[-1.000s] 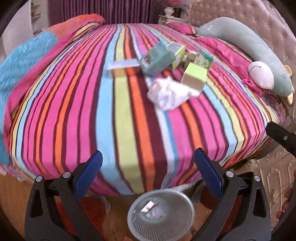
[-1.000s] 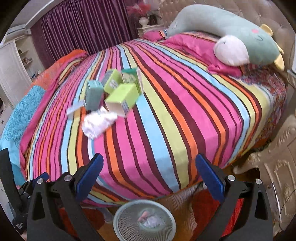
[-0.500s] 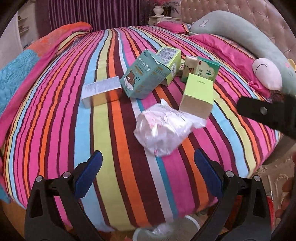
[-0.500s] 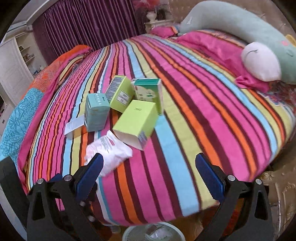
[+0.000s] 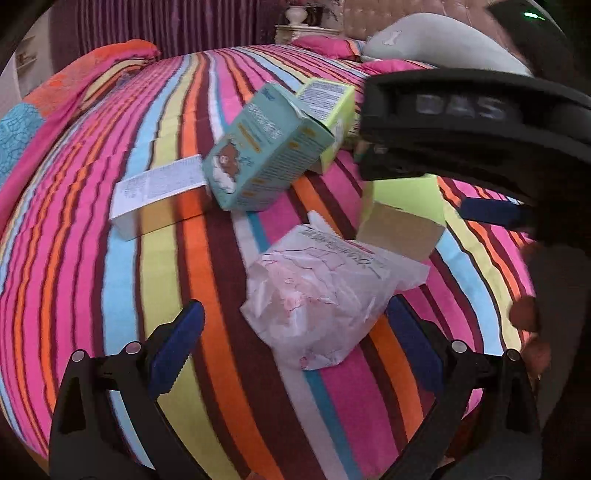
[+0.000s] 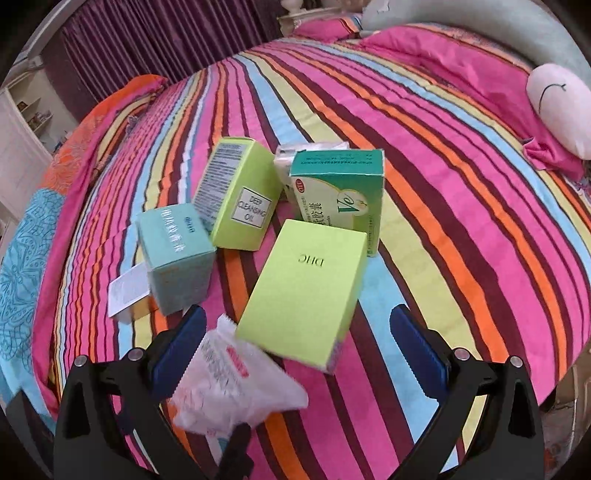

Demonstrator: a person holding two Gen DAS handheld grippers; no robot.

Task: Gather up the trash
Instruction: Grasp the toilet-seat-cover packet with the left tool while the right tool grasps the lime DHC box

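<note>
Trash lies in a cluster on the striped bed. A crumpled white plastic wrapper sits just ahead of my open left gripper, partly between its blue pads. In the right wrist view the same wrapper lies by the left pad of my open right gripper, and a lime DHC box reaches in between the fingers. Behind stand a teal bear box, a lime cleansing-oil box, a green Ve box and a flat white box. The right gripper's body blocks the left view's upper right.
A long grey-green plush pillow and pink pillows lie at the head of the bed. A blue and orange quilt is bunched along the left side. Purple curtains hang behind. A white shelf unit stands at far left.
Both grippers have moved forward and down over the bed toward the trash cluster. The floor basket has dropped out of both views. The right gripper now crosses the left view.
</note>
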